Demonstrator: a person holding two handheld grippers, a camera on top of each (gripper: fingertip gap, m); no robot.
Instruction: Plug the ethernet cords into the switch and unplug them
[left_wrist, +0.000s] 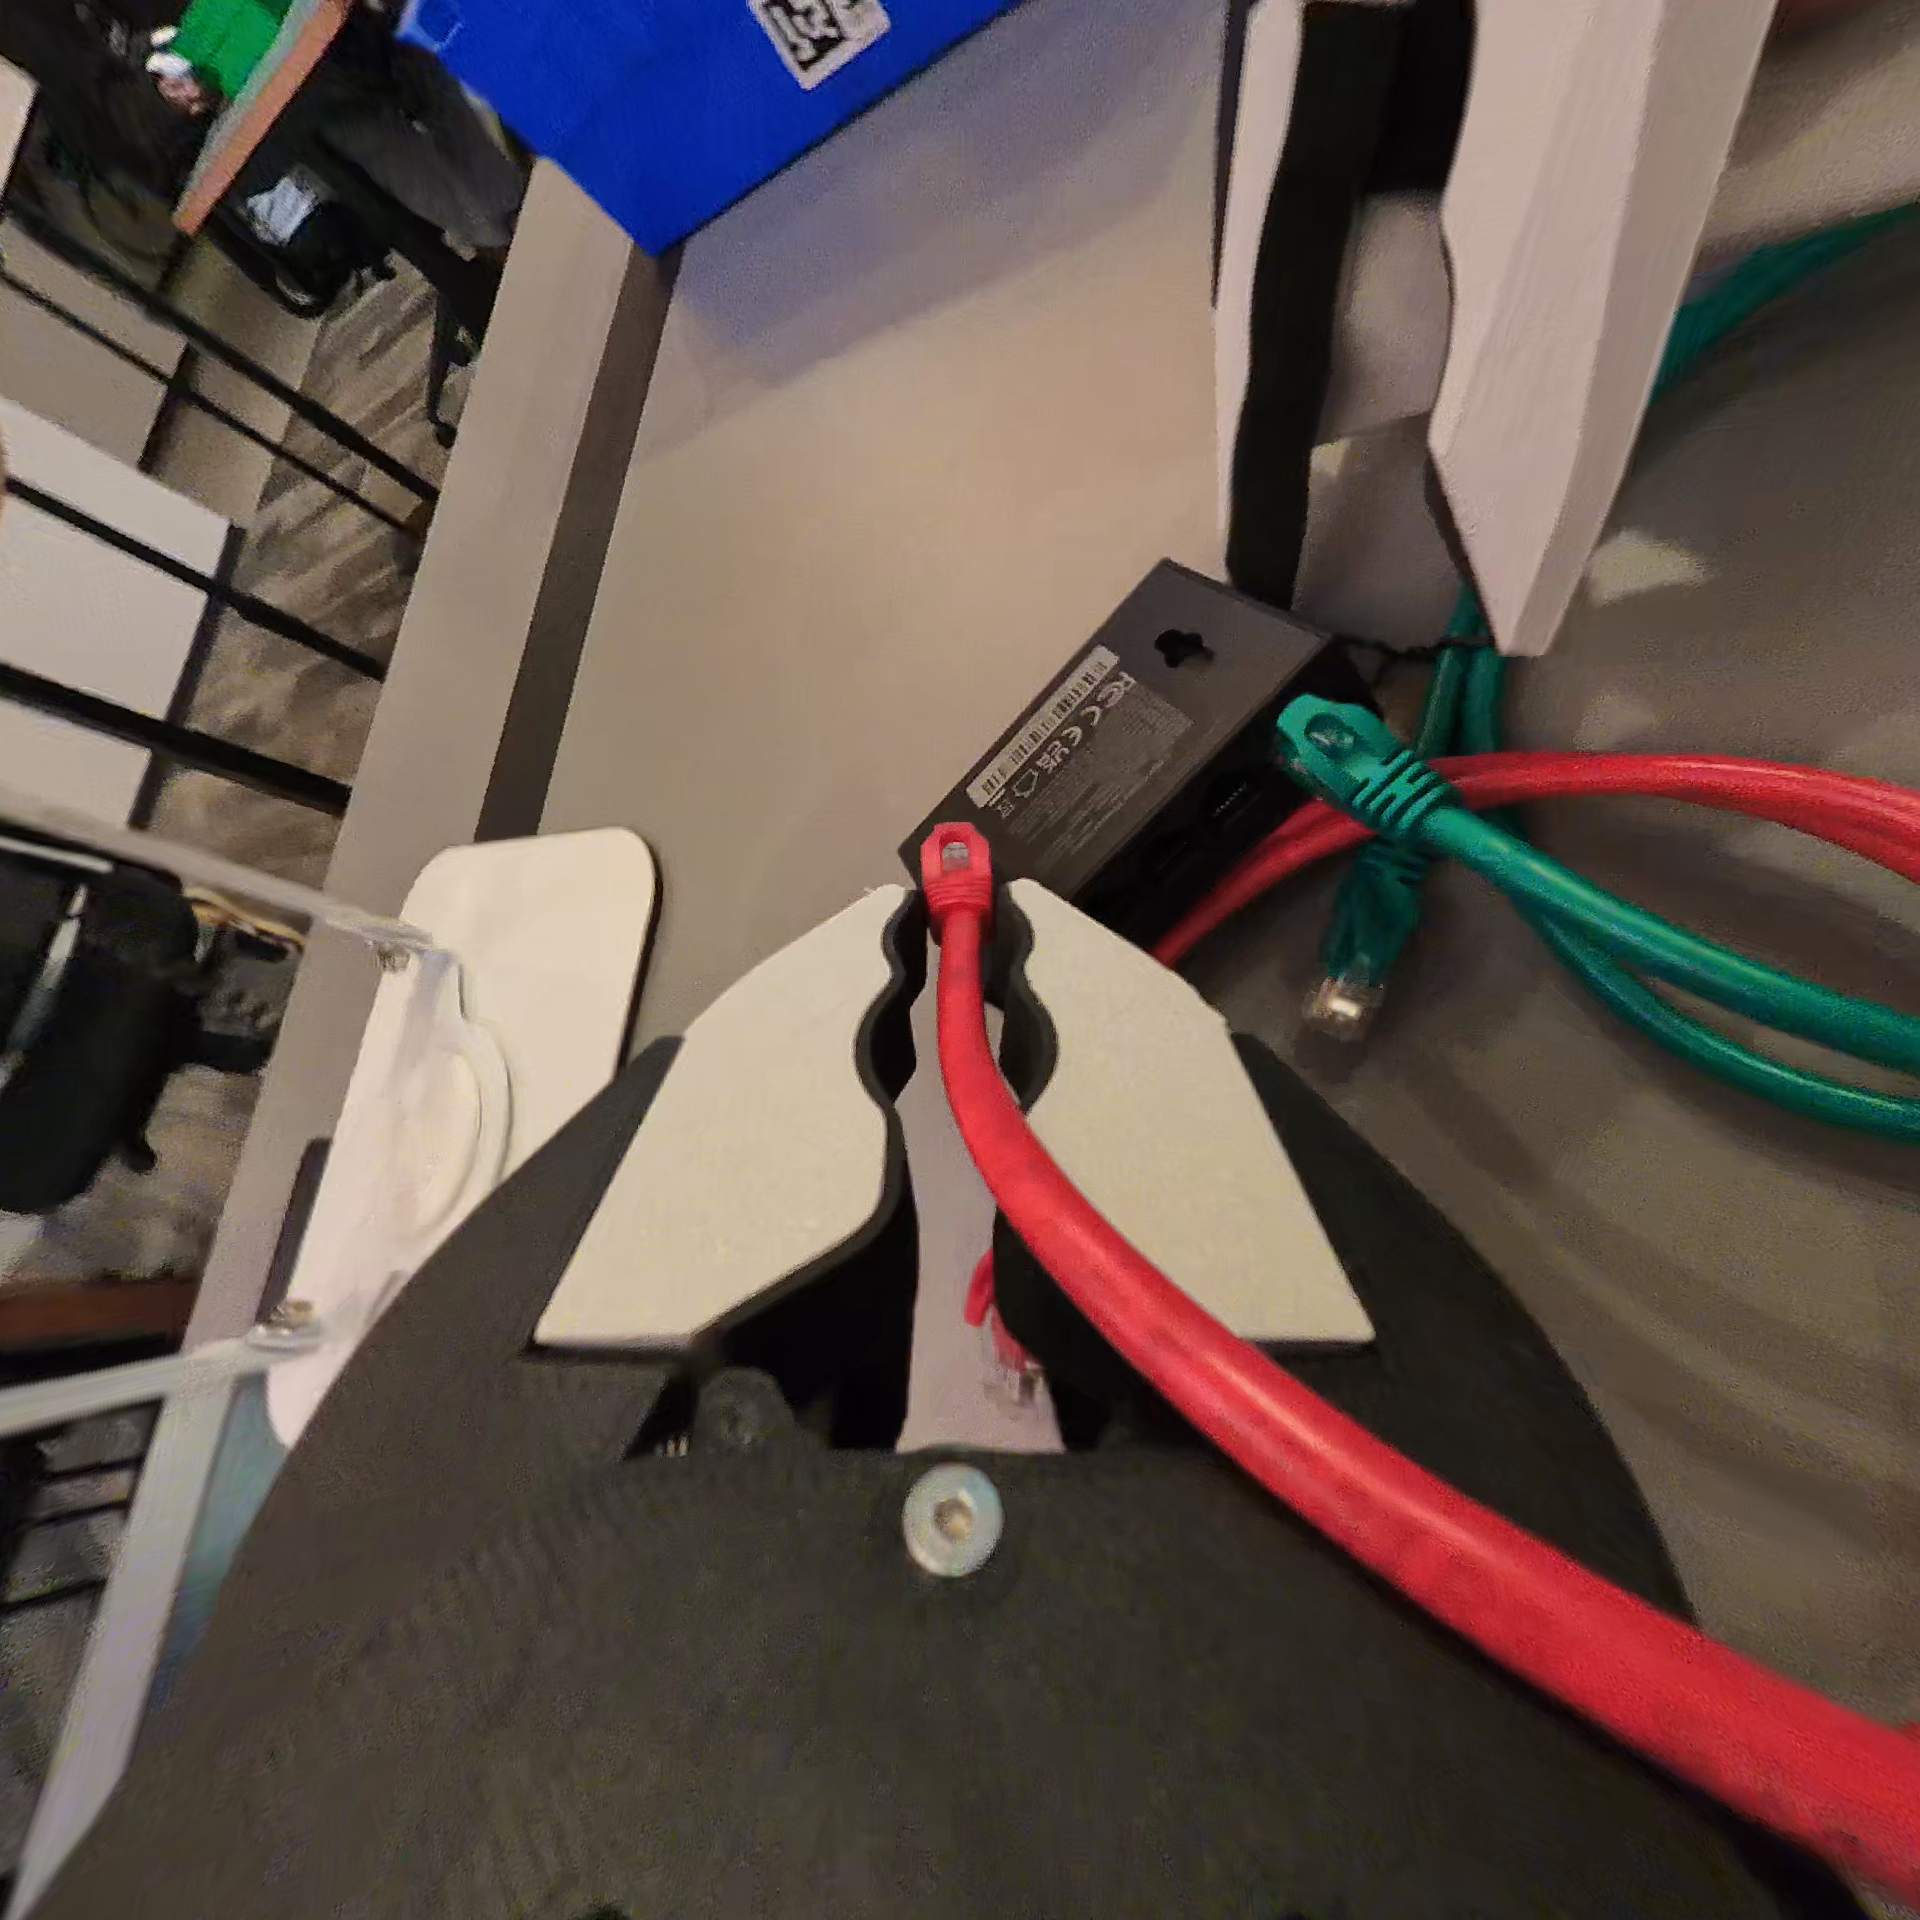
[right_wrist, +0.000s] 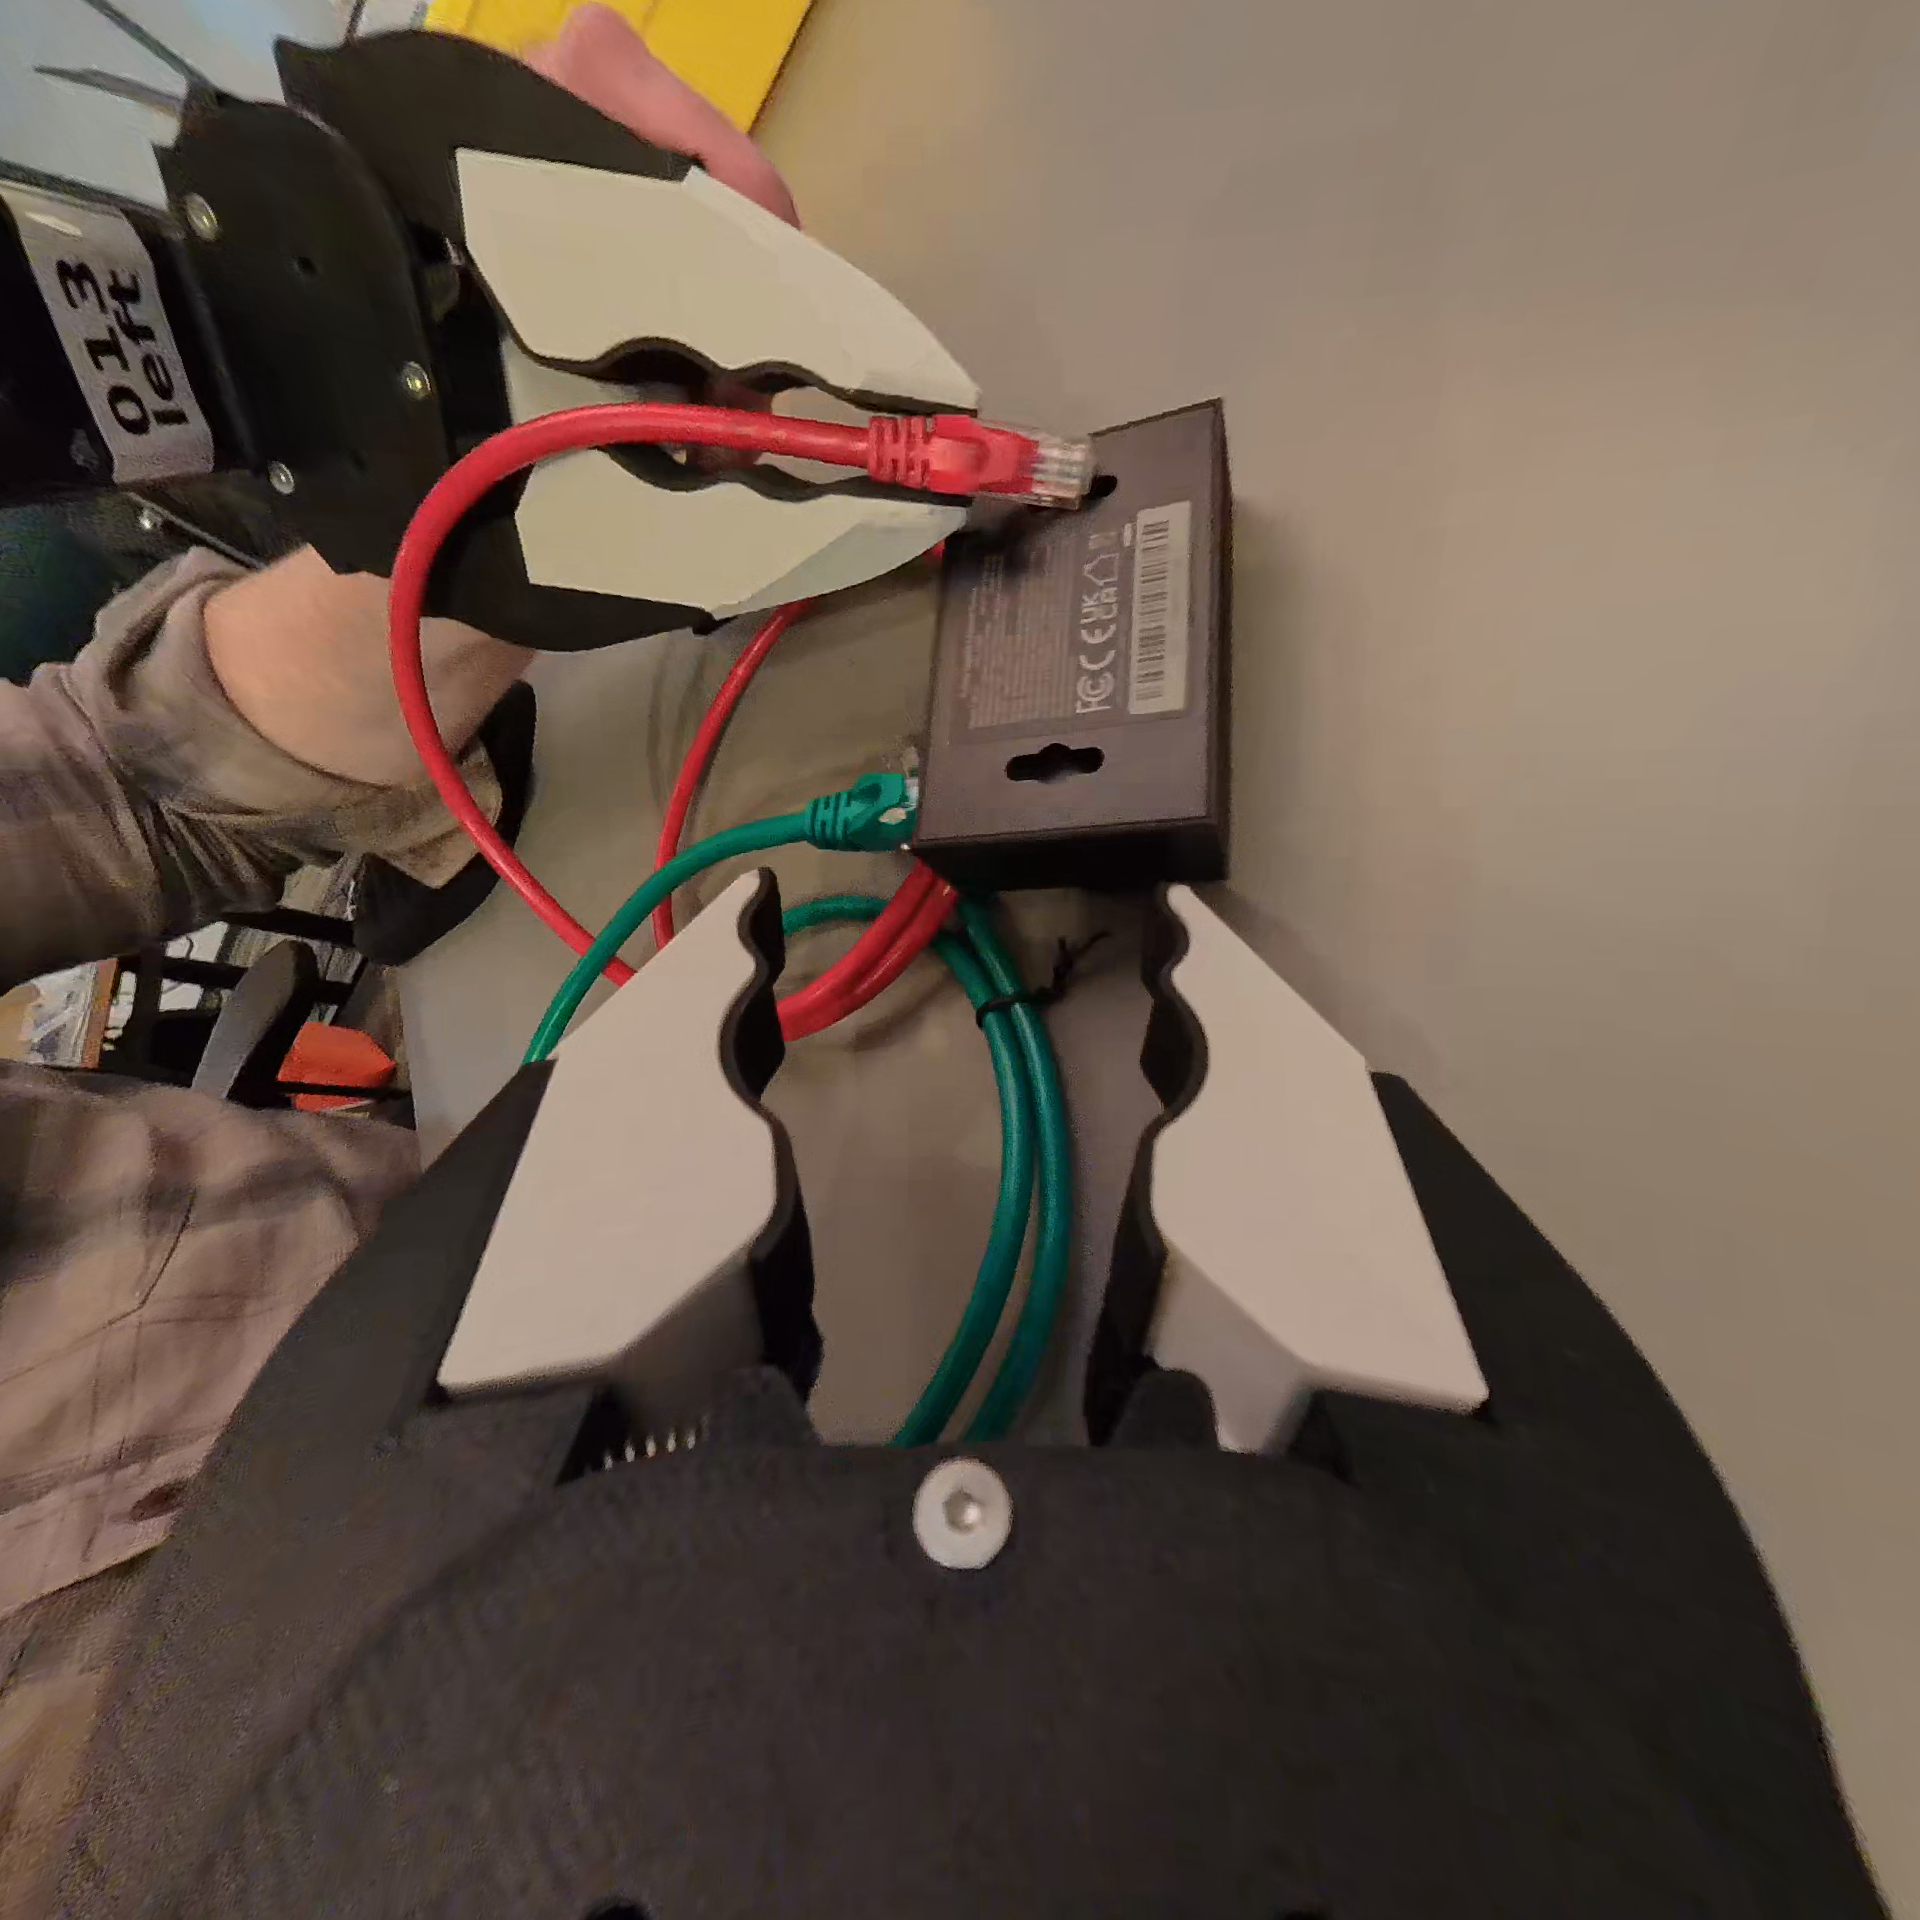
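Observation:
The black switch (right_wrist: 1081, 665) lies label-up on the grey table; it also shows in the left wrist view (left_wrist: 1122, 727). My left gripper (left_wrist: 951, 894) is shut on the red cord (left_wrist: 1143, 1278) just behind its plug (left_wrist: 954, 857). In the right wrist view this gripper (right_wrist: 971, 457) holds the red plug (right_wrist: 987, 457) with its clear tip over the switch's far end, outside any port. A green plug (right_wrist: 862, 816) touches the port side; I cannot tell if it is seated. A second green plug (left_wrist: 1345, 987) lies loose. My right gripper (right_wrist: 961, 935) is open and empty just short of the switch.
Coiled green cord (right_wrist: 1023, 1195) and red cord (right_wrist: 862, 987) lie between my right fingers. A blue box (left_wrist: 707, 104) sits at the table's far side and a yellow object (right_wrist: 623, 42) beyond the left gripper. The table edge (left_wrist: 436, 727) runs along the left. The tips of one gripper are about 8 cm away from the tips of the other.

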